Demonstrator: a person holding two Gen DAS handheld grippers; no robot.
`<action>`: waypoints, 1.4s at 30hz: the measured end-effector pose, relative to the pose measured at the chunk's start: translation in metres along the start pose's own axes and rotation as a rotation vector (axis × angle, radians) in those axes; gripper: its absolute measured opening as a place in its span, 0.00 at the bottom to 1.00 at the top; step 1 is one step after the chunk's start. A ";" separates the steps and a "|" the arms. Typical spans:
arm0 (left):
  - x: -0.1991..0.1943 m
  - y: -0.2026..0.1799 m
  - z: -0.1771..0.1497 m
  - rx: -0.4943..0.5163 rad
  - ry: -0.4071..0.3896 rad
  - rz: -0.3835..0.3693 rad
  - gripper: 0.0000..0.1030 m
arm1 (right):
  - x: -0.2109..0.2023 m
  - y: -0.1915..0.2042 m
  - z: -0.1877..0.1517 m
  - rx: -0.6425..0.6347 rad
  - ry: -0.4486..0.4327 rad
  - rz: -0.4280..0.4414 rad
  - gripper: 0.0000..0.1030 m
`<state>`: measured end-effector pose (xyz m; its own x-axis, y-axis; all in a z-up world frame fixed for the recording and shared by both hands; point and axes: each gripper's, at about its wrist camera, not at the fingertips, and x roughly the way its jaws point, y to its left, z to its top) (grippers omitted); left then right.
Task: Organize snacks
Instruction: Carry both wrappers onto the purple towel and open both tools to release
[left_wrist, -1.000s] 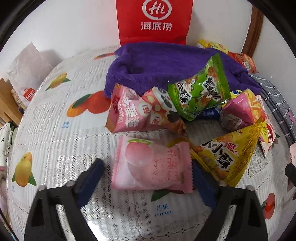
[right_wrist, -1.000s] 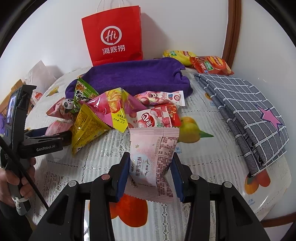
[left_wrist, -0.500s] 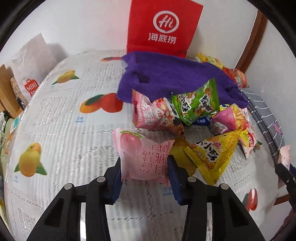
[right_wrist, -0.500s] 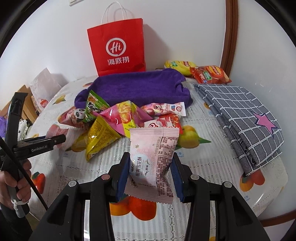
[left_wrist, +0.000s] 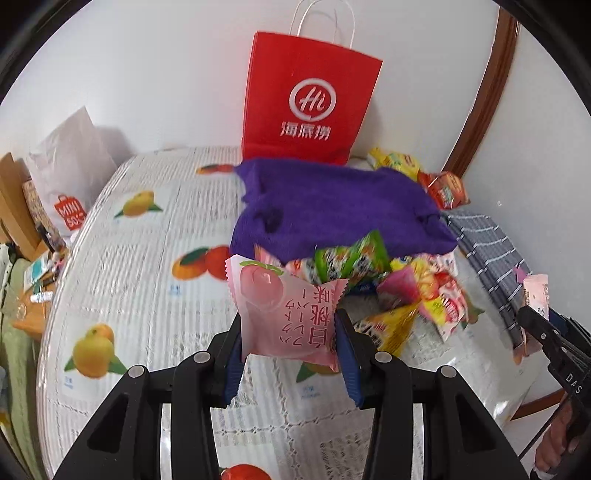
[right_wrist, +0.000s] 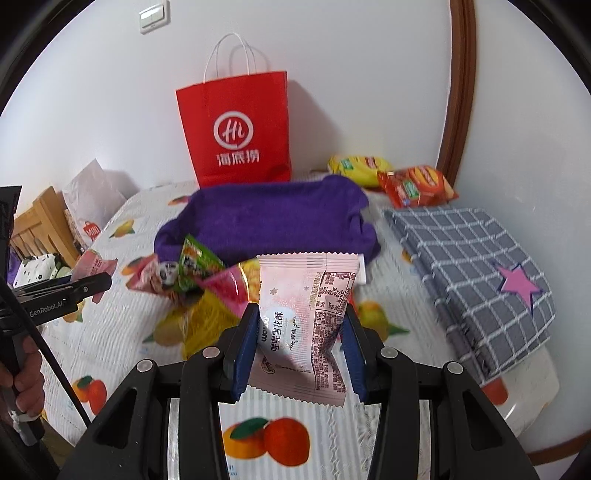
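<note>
The left gripper (left_wrist: 288, 345) clamps a puffy, crimp-edged pink peach packet (left_wrist: 286, 314) above the table's (left_wrist: 140, 288) lace-patterned fruit cloth. The right gripper (right_wrist: 300, 341) pinches a glossy pale-pink snack packet (right_wrist: 304, 321) printed "雪花酥". At the far edge stands a red paper bag (right_wrist: 236, 129) marked "Hi 海底捞".

A table (right_wrist: 110, 332) with a fruit-print cloth holds a purple towel (right_wrist: 273, 218), a snack pile (right_wrist: 207, 284), a red bag (right_wrist: 236, 129) and a checked cloth (right_wrist: 472, 266).

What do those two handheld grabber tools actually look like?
Both the left gripper and the right gripper are black plastic, with silver pivot bolts and blue pads lining the fingers. White lettering "GenRobot.AI" runs along the left one's side, and a thin black cable hangs by it.
</note>
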<state>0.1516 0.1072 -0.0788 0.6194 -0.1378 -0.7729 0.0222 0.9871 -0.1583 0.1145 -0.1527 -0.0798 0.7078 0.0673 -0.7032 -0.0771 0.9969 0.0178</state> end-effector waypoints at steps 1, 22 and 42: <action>-0.002 -0.002 0.005 0.003 -0.004 0.004 0.41 | 0.000 -0.001 0.005 0.000 -0.001 0.005 0.42; 0.013 -0.022 0.105 0.012 -0.046 0.015 0.41 | 0.057 -0.015 0.127 -0.018 0.032 0.135 0.42; 0.103 -0.020 0.179 0.013 -0.004 0.066 0.41 | 0.173 0.004 0.205 -0.046 0.096 0.188 0.42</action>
<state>0.3557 0.0875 -0.0448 0.6231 -0.0718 -0.7788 -0.0085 0.9951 -0.0986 0.3808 -0.1290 -0.0553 0.6078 0.2450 -0.7553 -0.2347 0.9641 0.1239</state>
